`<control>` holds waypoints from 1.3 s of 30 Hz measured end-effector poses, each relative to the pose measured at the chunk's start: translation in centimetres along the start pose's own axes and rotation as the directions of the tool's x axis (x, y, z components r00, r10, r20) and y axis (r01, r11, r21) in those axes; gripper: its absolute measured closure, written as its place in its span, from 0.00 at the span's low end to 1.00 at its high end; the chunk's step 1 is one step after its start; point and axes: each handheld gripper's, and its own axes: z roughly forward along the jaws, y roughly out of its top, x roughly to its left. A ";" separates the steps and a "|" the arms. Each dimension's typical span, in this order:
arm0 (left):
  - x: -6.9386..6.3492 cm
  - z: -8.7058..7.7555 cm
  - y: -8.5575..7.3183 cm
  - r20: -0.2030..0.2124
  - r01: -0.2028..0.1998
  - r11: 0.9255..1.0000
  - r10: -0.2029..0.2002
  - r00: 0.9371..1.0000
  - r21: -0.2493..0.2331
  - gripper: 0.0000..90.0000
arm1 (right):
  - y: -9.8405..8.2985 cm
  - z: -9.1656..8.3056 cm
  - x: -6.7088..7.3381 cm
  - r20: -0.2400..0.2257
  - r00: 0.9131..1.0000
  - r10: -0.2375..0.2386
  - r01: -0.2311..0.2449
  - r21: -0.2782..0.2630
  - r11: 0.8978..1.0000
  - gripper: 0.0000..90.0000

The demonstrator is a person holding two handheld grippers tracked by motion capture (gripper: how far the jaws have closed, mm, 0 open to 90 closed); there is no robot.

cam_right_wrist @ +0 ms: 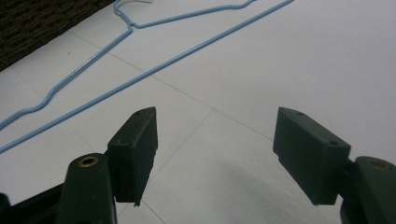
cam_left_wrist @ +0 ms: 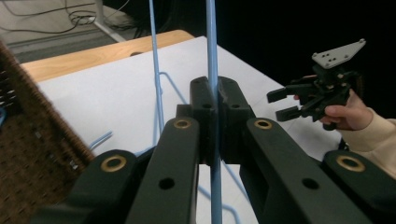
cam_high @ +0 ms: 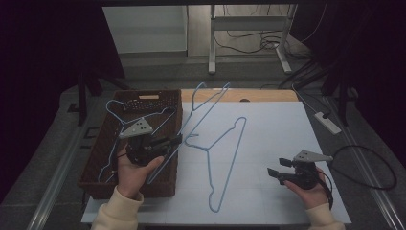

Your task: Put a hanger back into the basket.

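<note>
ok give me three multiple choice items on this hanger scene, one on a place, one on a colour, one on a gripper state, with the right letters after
1. Where does the hanger that no gripper holds lie?
A. flat on the white table top
B. inside the wicker basket
C. on the floor

2. What colour is the held hanger?
A. red
B. light blue
C. black

3. How do the jaws of the right gripper stand?
A. shut on a hanger
B. shut on nothing
C. open, nothing between them

Key:
1 A, the high view shows it lying on the white table top, right of the wicker basket.
2 B, the wire clamped in the left gripper is light blue in the left gripper view.
3 C, the right gripper view shows its jaws wide apart over bare table.
</note>
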 end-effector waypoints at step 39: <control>8.7 -7.3 -3.1 -0.148 0.116 0.993 -0.112 0.983 0.017 0.96 | -0.2 0.5 0.0 0.003 1.000 -0.007 0.007 0.022 1.000 0.34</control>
